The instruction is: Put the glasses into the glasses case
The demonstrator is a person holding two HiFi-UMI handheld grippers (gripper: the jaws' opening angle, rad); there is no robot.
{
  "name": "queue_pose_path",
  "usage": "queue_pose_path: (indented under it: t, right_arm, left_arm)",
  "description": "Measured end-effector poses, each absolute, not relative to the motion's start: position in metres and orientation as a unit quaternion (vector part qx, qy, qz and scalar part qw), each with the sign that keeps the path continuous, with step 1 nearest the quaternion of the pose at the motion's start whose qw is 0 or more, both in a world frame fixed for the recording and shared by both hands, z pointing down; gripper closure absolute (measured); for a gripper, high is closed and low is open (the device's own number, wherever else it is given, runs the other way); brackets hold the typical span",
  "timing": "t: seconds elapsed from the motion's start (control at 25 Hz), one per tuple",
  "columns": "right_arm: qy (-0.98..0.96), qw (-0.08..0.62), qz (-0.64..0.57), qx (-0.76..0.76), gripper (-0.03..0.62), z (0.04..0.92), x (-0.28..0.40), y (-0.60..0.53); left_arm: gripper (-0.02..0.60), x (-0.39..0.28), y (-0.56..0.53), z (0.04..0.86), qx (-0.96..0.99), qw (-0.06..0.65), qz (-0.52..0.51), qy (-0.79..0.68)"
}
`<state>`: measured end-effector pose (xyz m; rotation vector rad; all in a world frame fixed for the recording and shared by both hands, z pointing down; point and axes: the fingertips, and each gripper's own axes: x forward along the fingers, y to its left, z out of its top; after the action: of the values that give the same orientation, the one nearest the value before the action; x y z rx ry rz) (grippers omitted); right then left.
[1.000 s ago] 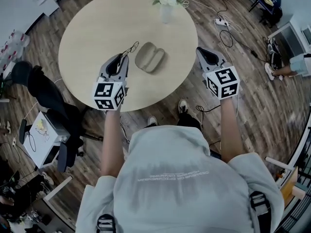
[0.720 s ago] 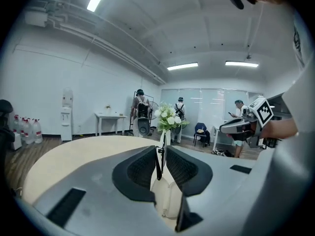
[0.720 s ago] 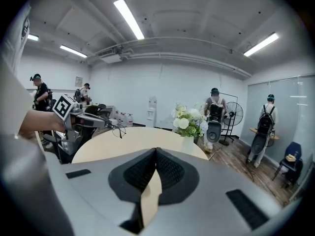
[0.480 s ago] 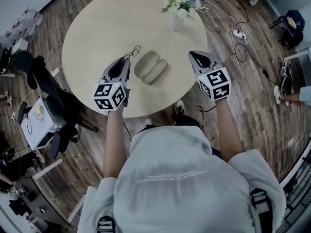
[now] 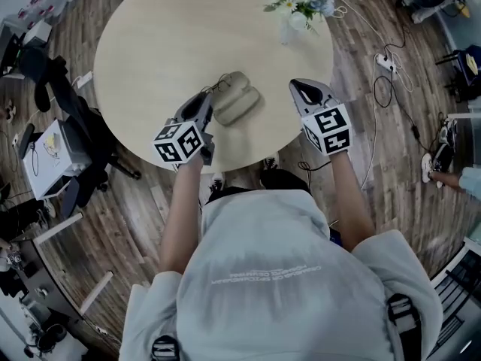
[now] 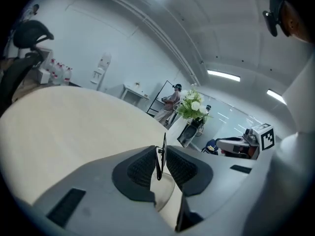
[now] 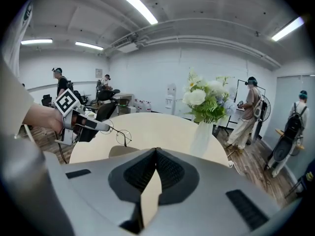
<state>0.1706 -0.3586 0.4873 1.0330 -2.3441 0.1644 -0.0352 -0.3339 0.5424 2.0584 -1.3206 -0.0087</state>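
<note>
In the head view the glasses (image 5: 222,80) are only a thin wire outline at the tip of the left gripper (image 5: 208,96), too small to show where the jaws hold them, and the tabletop (image 5: 150,43) runs off the top edge. In the right gripper view the glasses case (image 7: 123,151) is mostly hidden behind the body of the right gripper (image 7: 156,154).
</note>
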Motion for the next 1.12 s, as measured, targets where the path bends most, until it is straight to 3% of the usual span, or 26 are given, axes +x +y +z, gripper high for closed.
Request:
queue_pose_path:
  t: [0.36, 1.12]
  right_arm:
    - [-0.886, 0.326, 0.071, 0.322, 0.592, 0.532, 0.173, -0.36]
    - [-0.898, 0.364, 0.062, 0.241, 0.592, 0.567, 0.193, -0.341]
  left_arm:
    - [0.511, -0.003, -0.32, 0.599, 0.723, 0.444, -0.06, -0.526]
    - [0.508, 0.042, -0.295, 0.672, 0.667, 0.539, -0.061, -0.51]
